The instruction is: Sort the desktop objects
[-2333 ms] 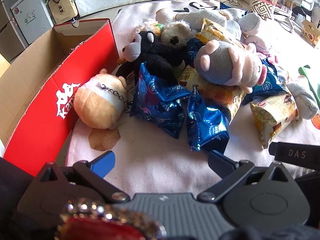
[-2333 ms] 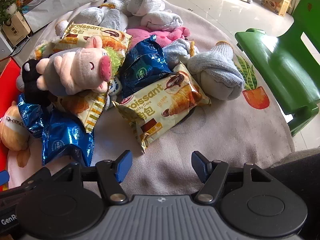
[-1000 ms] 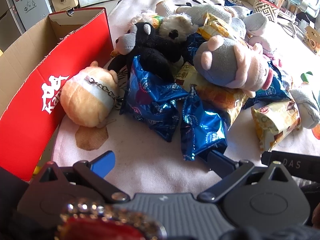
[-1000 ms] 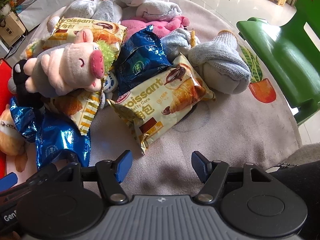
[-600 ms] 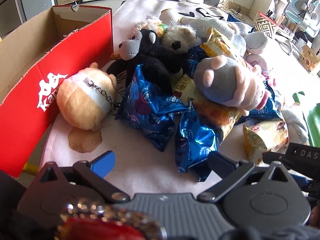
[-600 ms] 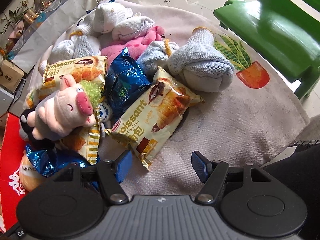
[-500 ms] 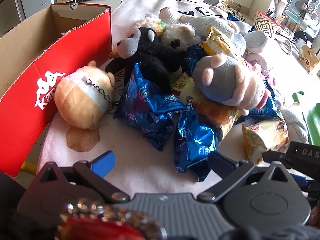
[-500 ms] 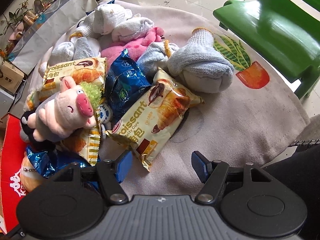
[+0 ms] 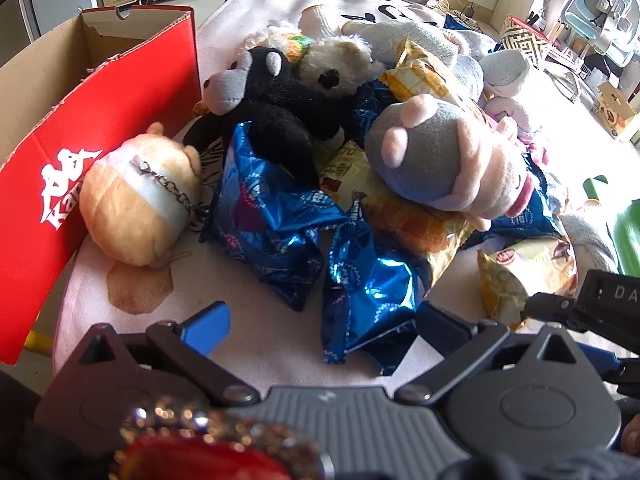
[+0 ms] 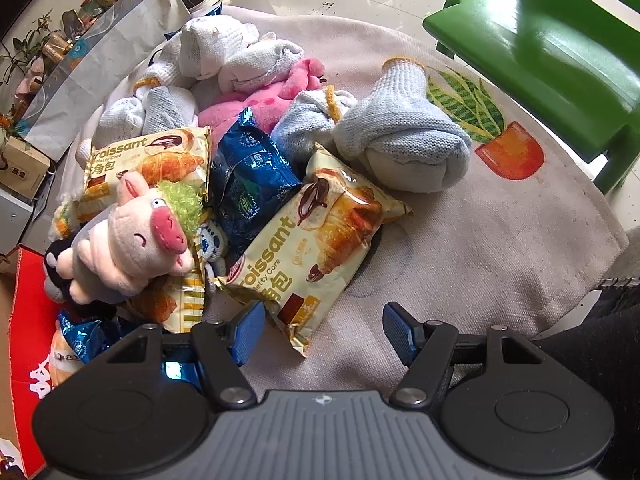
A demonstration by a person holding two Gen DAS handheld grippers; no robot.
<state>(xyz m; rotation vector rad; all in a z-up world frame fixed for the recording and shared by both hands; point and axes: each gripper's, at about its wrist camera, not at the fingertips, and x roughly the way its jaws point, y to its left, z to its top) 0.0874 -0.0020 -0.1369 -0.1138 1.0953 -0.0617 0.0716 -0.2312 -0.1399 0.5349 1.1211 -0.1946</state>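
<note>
Left claw (image 9: 320, 322): spread wide, holding nothing; the crumpled blue foil bag (image 9: 366, 284) lies between its fingers, its low corner near the right finger.
Right claw (image 10: 323, 334): spread, holding nothing; it hangs over the bottom end of the croissant pack (image 10: 316, 252).
Where the things are: all in one heap on a round desk with a pale cloth (image 10: 500, 248); a red cardboard box (image 9: 52, 160) stands open at the left edge.
How the bags handle: I judge them light, puffy and slippery; the foil crushes easily, so pinch a flat sealed end seam, not the middle.
How the toys handle: the pig toy (image 10: 132, 240), the black monkey (image 9: 276, 112) and the round orange toy (image 9: 136, 208) look soft and light; a grip on the body or a limb should hold.
In the way: the pig toy lies on another yellow pack (image 9: 416, 228); the monkey's leg covers a second blue bag (image 9: 264, 216); rolled socks (image 10: 404, 148) touch the croissant pack's far end.
Nearby: a green plastic chair (image 10: 552, 44) beside the desk.
</note>
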